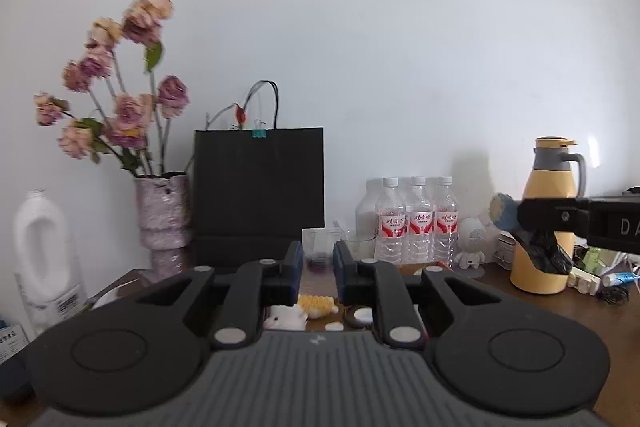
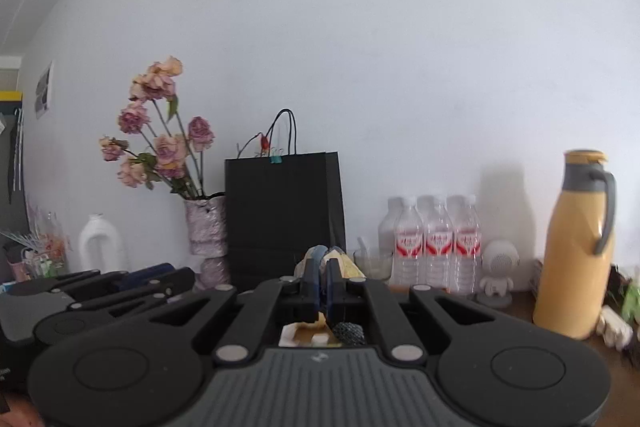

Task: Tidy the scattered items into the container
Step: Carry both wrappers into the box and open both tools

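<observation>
Clutter backs our desk: vase [image 1: 162, 215], black bag [image 1: 258, 195], bottles [image 1: 416, 223], yellow jug [image 2: 576, 247]. Left gripper [image 1: 316, 267] released, over scattered toys [image 1: 316, 307]. Right gripper [image 2: 320, 287] clenched on blue puff [image 1: 505, 211], seen whole only from left.

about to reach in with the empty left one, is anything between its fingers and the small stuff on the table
Nothing visible stands in the way. The left gripper is open and empty, and the yellow toy and white toy lie just below and past its fingers, partly hidden by the gripper's own body.
</observation>
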A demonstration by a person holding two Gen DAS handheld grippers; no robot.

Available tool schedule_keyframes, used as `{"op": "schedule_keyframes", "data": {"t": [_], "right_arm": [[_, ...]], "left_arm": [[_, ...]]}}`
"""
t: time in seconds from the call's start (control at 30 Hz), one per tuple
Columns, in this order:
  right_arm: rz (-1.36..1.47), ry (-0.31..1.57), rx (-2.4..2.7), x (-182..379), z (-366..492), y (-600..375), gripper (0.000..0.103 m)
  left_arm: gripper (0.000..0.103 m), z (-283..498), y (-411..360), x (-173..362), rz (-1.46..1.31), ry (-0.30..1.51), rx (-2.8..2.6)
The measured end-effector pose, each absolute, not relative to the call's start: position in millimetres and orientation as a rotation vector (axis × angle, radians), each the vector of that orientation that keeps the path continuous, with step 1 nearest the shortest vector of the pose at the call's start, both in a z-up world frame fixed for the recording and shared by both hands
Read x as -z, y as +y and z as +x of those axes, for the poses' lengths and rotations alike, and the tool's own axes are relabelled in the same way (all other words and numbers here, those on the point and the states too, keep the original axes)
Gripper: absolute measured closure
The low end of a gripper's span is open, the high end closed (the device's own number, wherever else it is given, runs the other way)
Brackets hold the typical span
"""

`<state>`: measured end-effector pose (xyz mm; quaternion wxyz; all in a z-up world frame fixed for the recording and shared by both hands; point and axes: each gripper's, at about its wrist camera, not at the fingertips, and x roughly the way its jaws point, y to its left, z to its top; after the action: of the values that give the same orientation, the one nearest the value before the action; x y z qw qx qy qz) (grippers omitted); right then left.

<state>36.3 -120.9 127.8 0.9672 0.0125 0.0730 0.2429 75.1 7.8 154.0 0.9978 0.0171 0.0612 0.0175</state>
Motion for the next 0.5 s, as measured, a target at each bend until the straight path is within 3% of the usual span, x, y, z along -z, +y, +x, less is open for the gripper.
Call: {"op": "schedule_keyframes", "data": {"t": [0.2, 0.37, 0.5], "right_arm": [[-0.014, 0.26, -0.5, -141, 176, -100, 0.1], [-0.015, 0.518, -0.531, -124, 299, -83, 0.101], [0.022, 0.748, -0.512, -82, 376, -64, 0.1]], "left_arm": [[0.086, 225, 33, -152, -0.067, 0.407, 0.051], [0.086, 331, 45, -113, -0.115, 0.728, 0.177], [0.086, 374, 45, -72, -0.092, 0.888, 0.151]]}}
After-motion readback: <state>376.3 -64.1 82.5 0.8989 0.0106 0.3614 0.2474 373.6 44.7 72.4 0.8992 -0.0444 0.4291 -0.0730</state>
